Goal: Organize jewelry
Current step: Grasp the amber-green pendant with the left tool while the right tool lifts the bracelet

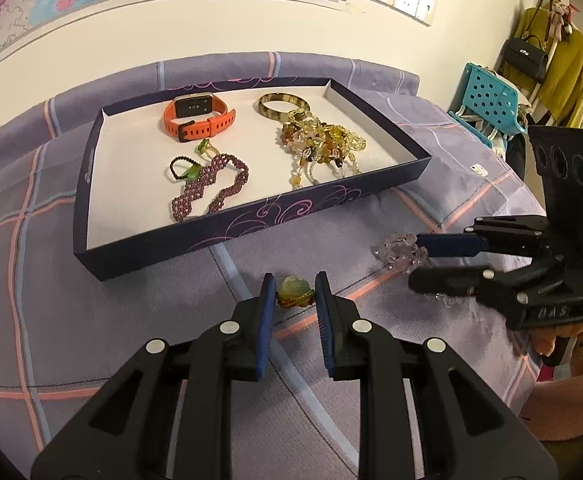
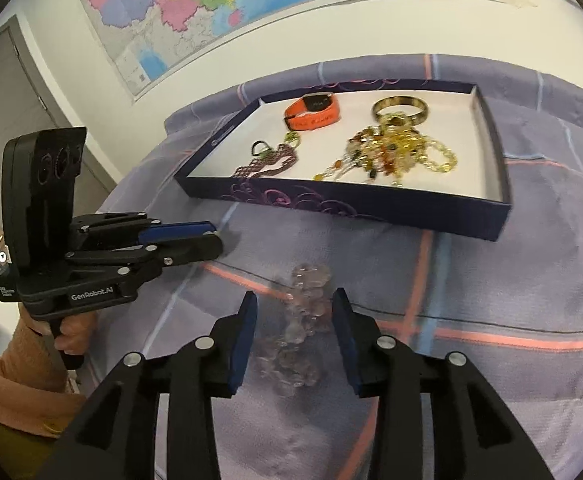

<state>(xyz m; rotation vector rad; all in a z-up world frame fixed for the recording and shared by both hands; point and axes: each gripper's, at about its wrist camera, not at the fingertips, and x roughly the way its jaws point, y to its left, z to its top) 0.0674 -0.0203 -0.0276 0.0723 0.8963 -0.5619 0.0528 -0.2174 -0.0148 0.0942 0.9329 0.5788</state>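
A dark blue tray (image 1: 251, 216) (image 2: 371, 206) holds an orange watch (image 1: 199, 118), a tortoiseshell bangle (image 1: 283, 105), an amber bead tangle (image 1: 323, 140) and a purple bead bracelet (image 1: 211, 184). My left gripper (image 1: 291, 292) is open, its fingers either side of a small green and amber pendant (image 1: 294, 291) on the cloth. My right gripper (image 2: 294, 320) is open around a clear crystal bracelet (image 2: 303, 320) lying on the cloth; the bracelet also shows in the left wrist view (image 1: 399, 250), between the right gripper's fingers (image 1: 423, 264).
The table wears a purple plaid cloth (image 1: 91, 320). A blue plastic chair (image 1: 487, 100) and hanging bags stand at the right. A map covers the wall behind. The tray sits just beyond both grippers.
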